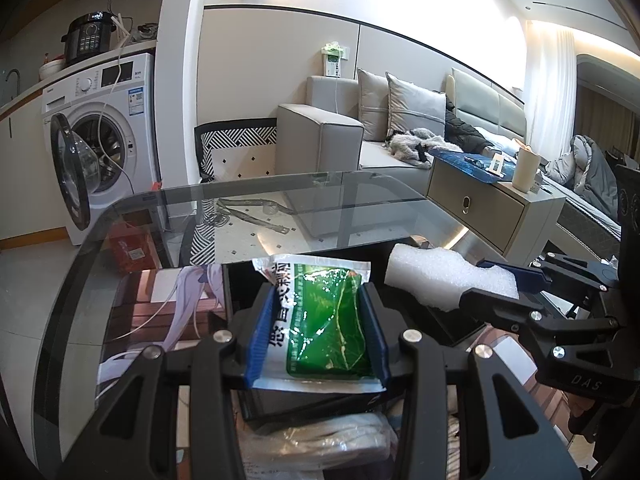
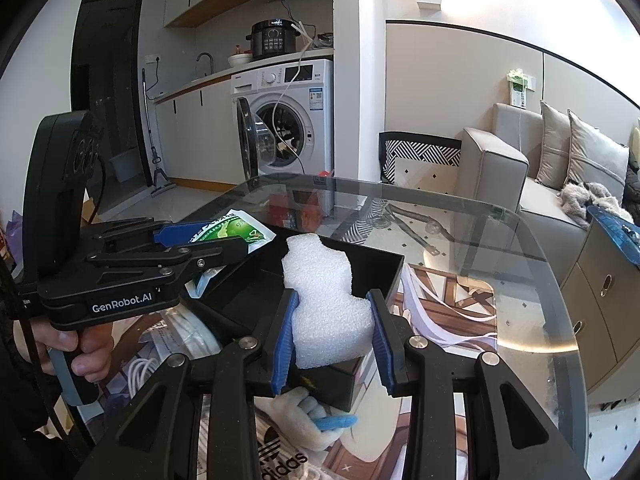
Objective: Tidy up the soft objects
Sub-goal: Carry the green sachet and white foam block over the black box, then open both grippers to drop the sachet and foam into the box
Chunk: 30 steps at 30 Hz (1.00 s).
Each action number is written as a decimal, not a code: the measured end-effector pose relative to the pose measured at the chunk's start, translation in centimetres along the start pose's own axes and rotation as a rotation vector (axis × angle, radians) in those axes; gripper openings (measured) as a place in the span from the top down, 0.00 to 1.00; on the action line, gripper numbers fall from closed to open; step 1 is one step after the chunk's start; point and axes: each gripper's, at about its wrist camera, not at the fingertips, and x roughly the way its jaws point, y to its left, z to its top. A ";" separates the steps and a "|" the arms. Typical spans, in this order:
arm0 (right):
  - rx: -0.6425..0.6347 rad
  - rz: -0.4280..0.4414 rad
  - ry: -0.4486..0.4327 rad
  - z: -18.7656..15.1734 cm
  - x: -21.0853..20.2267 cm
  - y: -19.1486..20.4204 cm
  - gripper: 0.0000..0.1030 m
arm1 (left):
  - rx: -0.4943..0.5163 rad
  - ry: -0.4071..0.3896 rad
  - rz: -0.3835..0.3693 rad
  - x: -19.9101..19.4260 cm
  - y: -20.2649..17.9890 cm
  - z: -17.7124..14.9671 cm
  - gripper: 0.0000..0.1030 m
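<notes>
Foam, a white notched block clamped in our right gripper, hangs directly above the open black box, while our left gripper pinches a green-printed plastic pouch just beside it.

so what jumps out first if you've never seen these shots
Each hand-held gripper grips something over an open black box on the glass table: the left hand-held gripper clamps a green sachet, the right hand-held gripper a white foam block. Behind, a washing machine stands with its door open.
</notes>
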 end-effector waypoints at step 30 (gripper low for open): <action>-0.065 -0.044 0.029 0.6 3.0 0.7 0.51 | 0.009 0.052 0.047 2.7 0.0 0.3 0.35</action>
